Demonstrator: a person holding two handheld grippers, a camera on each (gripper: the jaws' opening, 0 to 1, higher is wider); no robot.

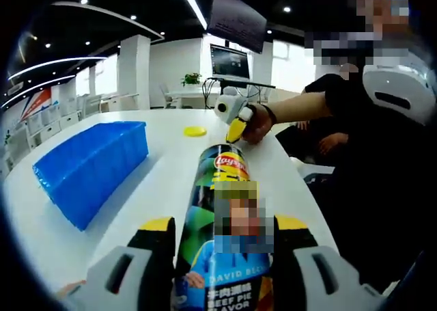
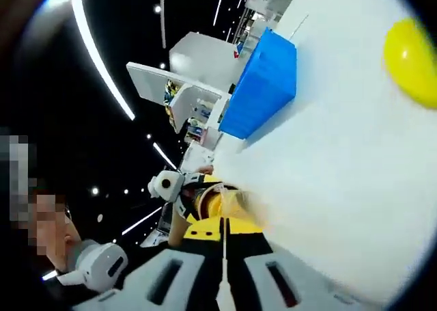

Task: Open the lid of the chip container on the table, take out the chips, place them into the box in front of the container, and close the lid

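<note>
Left gripper (image 1: 222,239): jaws clamped on the chip container (image 1: 222,215), which lies along the white table (image 1: 171,181), its contents hidden. Right gripper (image 2: 222,232): jaws pressed together, empty. Blue box (image 1: 92,164): left of the container, interior unseen. Yellow lid (image 1: 194,131): on the table beyond.

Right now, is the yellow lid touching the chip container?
Apart. The left gripper view shows the yellow lid lying flat on the white table, with bare tabletop between it and the chip container held in the left gripper.
</note>
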